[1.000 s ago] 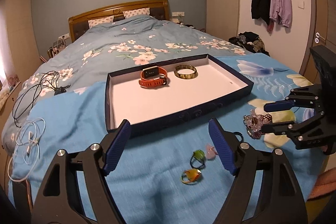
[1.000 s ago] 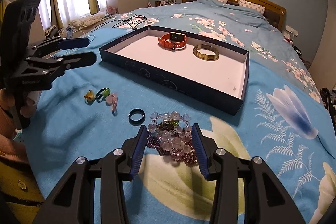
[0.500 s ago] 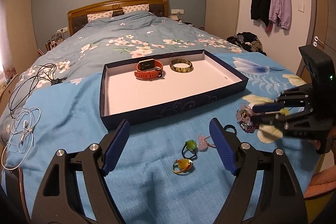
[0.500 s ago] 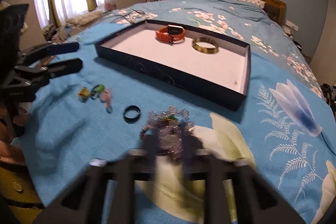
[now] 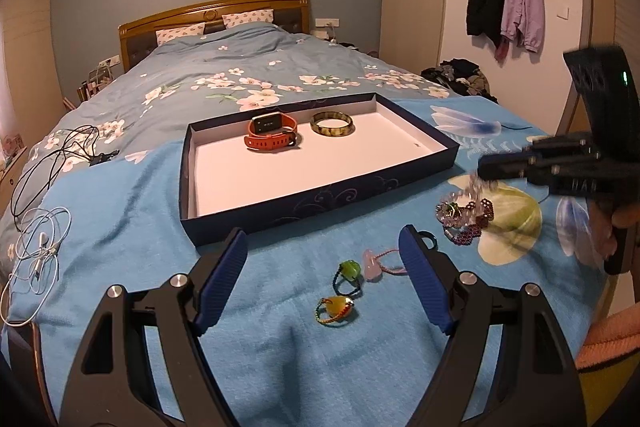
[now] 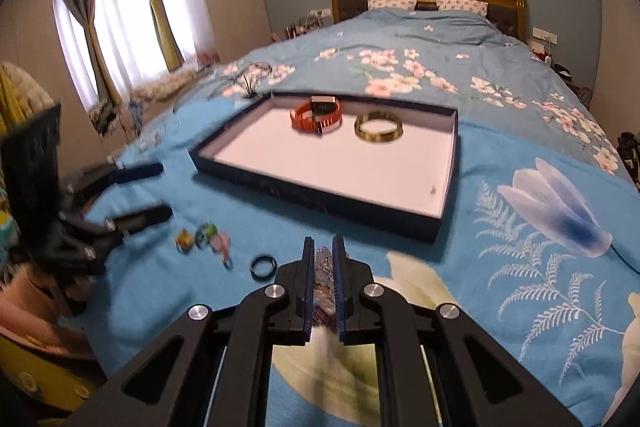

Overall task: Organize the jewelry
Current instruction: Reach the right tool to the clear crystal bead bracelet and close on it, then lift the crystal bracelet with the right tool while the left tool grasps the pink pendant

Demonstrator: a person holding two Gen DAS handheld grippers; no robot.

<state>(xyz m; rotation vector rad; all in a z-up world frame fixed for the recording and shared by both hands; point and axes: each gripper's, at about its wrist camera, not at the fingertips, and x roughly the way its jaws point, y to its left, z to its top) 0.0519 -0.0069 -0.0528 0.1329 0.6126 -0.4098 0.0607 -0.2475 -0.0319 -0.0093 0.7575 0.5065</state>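
A dark blue tray (image 5: 320, 205) (image 6: 316, 203) with a white floor lies on the blue bedspread. It holds an orange smartwatch (image 5: 272, 135) (image 6: 316, 115) and a gold-green bangle (image 5: 332, 125) (image 6: 378, 127). My right gripper (image 6: 323, 259) is shut on a clear bead bracelet (image 6: 324, 275), which it lifts from a pile of purple beads (image 5: 466, 215). My left gripper (image 5: 324, 255) is open over a green ring (image 5: 347, 273), a yellow ring (image 5: 334, 309) and a pink charm (image 5: 370, 267). A black ring (image 6: 263, 266) lies near my right gripper.
White earphone cables (image 5: 36, 247) and a black cable (image 5: 60, 155) lie at the left of the bed. Coats (image 5: 508, 3) hang on the right wall. A pile of clothes (image 5: 460, 77) lies beside the bed.
My right gripper has shut on the clear bead bracelet and begun to lift it. My left gripper stays open and has shifted a little over the rings.
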